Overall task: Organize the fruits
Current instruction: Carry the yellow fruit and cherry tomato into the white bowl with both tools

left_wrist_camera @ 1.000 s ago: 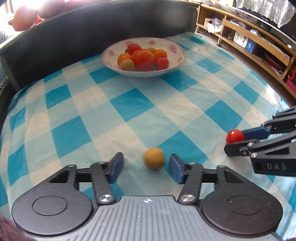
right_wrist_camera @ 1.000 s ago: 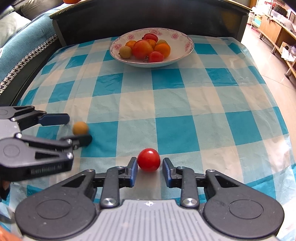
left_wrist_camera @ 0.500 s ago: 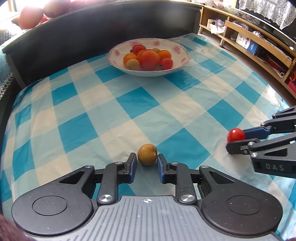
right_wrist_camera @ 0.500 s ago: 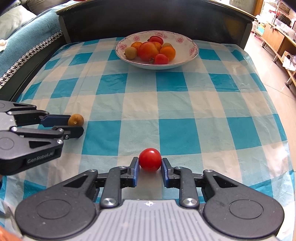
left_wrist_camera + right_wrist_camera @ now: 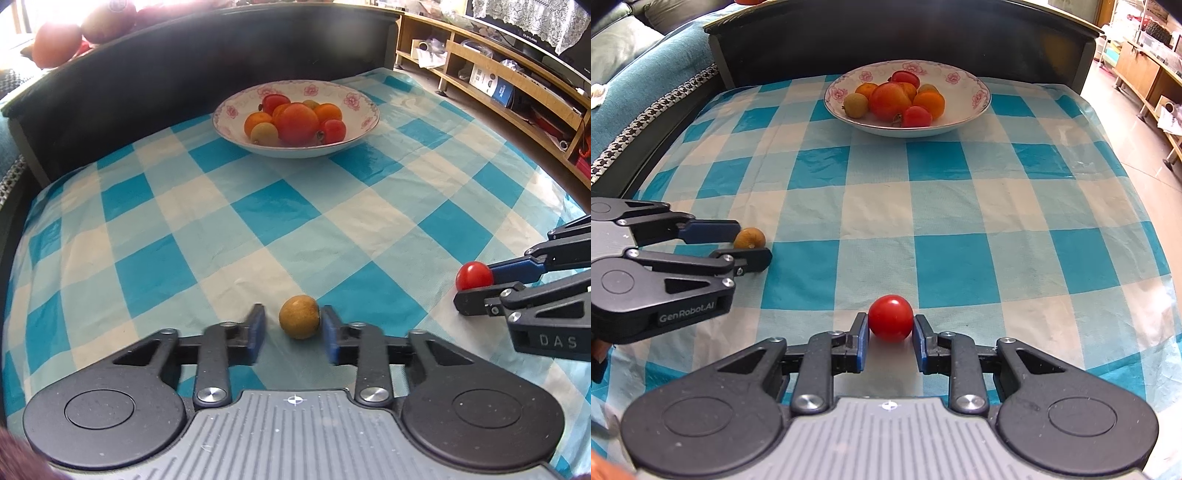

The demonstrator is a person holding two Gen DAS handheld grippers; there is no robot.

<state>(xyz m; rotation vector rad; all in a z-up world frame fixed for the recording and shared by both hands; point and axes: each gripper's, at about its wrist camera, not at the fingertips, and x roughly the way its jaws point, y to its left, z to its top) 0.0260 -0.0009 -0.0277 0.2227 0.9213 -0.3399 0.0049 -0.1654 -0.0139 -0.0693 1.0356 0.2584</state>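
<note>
left tool [image 5: 293, 328]: jaws apart around the small round tan-brown fruit [image 5: 299, 316], with a clear gap on its left side and the right pad just beside it; half a second ago the pads were pinched onto this fruit, so the grip has been let go.
tan fruit: sits on the blue-and-white checked plastic cloth [image 5: 280, 206] of the bench, between the blue pads, near the front edge.
right tool [image 5: 890, 338]: blue pads close on both sides of the small glossy red cherry tomato [image 5: 890, 317]; a sliver of gap shows on the left, so i cannot tell whether it truly grips; it looks much as it did half a second ago.
red tomato: low on the cloth at the front edge, well apart from the bowl.
white floral-rimmed ceramic bowl [image 5: 975, 110]: at the far side of the bench, already holding a heap of orange, red and yellow fruits [image 5: 897, 99].
meaning: judged from this, the left pick-up has been undone or is being re-seated; neither stray fruit is in the bowl yet, so both still need a firm grasp and a carry across.
</note>
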